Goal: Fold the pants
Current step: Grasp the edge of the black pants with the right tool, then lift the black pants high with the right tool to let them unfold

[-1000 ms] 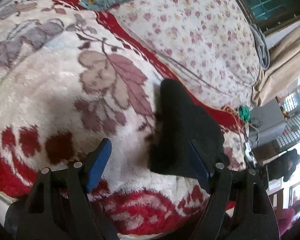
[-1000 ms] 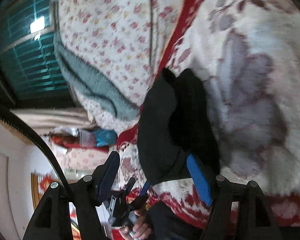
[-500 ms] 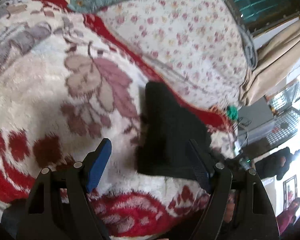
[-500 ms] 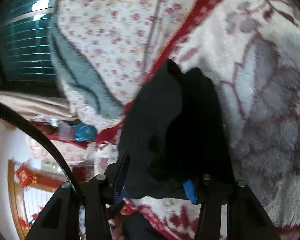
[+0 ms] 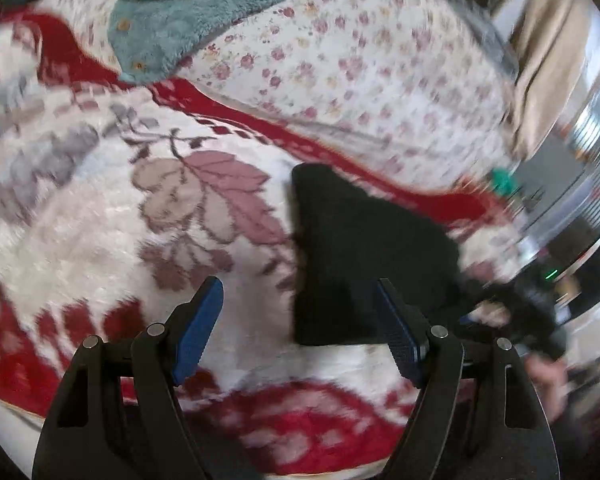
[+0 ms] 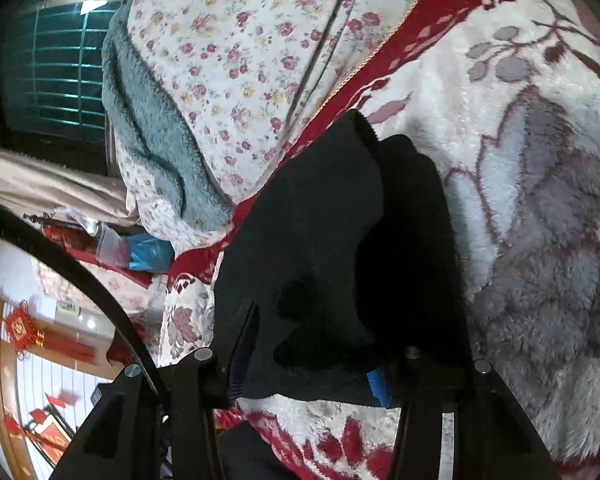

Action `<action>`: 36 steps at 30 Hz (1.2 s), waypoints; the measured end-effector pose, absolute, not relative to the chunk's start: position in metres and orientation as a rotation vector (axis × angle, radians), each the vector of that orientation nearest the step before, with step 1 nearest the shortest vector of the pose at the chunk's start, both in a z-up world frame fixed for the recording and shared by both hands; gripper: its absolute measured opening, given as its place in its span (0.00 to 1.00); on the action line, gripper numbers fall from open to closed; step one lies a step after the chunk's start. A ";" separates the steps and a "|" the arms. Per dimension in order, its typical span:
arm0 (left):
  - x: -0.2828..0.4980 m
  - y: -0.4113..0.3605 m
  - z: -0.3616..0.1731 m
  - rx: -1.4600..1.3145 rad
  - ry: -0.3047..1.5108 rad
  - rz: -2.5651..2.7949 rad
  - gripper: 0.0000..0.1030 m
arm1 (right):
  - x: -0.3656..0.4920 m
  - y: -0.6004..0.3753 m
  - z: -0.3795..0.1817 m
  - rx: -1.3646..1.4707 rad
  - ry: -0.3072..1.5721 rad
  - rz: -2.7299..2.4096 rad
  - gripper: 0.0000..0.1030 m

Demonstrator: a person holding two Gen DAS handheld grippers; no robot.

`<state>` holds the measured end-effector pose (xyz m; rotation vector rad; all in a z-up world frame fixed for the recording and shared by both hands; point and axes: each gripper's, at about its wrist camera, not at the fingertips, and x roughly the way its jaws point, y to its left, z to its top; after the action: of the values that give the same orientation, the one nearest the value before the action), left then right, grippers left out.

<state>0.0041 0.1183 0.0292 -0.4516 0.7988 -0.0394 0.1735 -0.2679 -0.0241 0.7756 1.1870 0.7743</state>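
Plush blanket [image 5: 100, 216], white with red border and mauve leaf print, carries everything you're working on; beyond its far red edge lies a floral sheet [image 5: 340, 64], and on that a teal fleece garment [image 5: 180, 12] with small buttons. Black pants [image 6: 340, 248] sit folded into a compact stack on the blanket, close against that far red border, nearer the right end as your left camera sees it; in your right camera one layer is doubled over another with a rounded fold on top, and the near hem lies roughly parallel to the blanket's near red edge. Your left gripper [image 5: 300, 336] hangs above the blanket with its blue pads well apart and nothing clamped: the left finger [image 5: 198, 332] is over bare white pile, the right one overlaps the near corner of the pants in view, contact I can't confirm. Your right gripper [image 6: 308, 364] has just been closing, with the near edge of the pants between its fingers; both blue pads are mostly buried in black cloth, so it reads as clamped on the pants. Left view is motion-blurred, so small detail there is unreliable.
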 end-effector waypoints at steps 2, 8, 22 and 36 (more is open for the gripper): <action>0.002 0.109 0.030 -0.377 0.789 -0.020 0.75 | 0.174 -0.269 -0.026 0.789 1.187 0.762 0.31; 0.001 0.105 0.027 -0.349 0.795 -0.059 0.75 | 0.159 -0.245 0.000 0.479 1.097 0.659 0.16; -0.003 0.148 0.005 -0.693 0.836 -0.087 0.74 | 0.148 -0.161 0.285 -0.427 0.784 0.661 0.12; 0.001 0.148 0.001 -0.706 0.866 -0.109 0.74 | 0.149 -0.210 0.550 -0.764 0.420 0.218 0.12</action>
<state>0.0009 0.1480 0.0011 -0.7057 0.8657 -0.1094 0.1492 -0.2096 0.5501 -0.7644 0.4202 0.2184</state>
